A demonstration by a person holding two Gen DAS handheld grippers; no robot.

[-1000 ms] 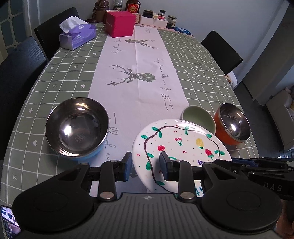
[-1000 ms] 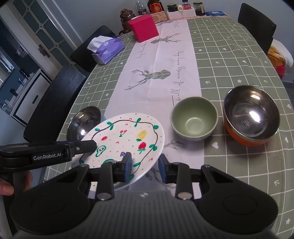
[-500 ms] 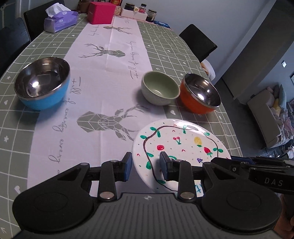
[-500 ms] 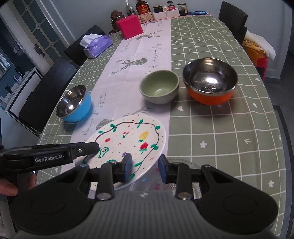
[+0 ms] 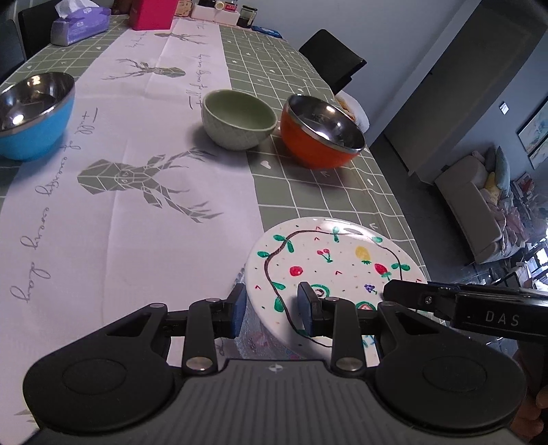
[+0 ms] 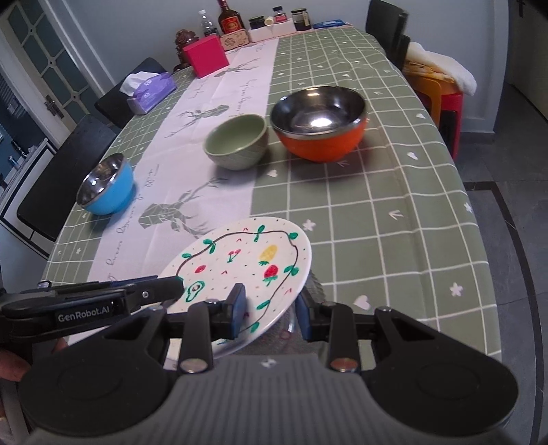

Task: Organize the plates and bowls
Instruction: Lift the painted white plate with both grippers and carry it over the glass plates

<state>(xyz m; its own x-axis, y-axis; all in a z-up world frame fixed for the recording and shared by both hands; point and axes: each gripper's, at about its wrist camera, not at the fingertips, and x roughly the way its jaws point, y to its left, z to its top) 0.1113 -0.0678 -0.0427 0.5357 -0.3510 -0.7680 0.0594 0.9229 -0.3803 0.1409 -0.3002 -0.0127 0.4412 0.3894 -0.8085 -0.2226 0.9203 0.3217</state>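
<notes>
Bowls sit farther up the table (image 5: 308,191) now — both claws still grip the plate (image 5: 328,260).

Glossy ceramic plate (image 5: 328,260), shiny steel orange bowl (image 5: 322,133)

The near rim of the white fruit-painted plate (image 5: 328,260) is hidden behind the black body of the left gripper (image 5: 270,309), the blue steel-lined bowl (image 5: 30,116) is cut off by the left wrist view's left edge, and the far jar labels (image 6: 274,20) are too small to read.
</notes>
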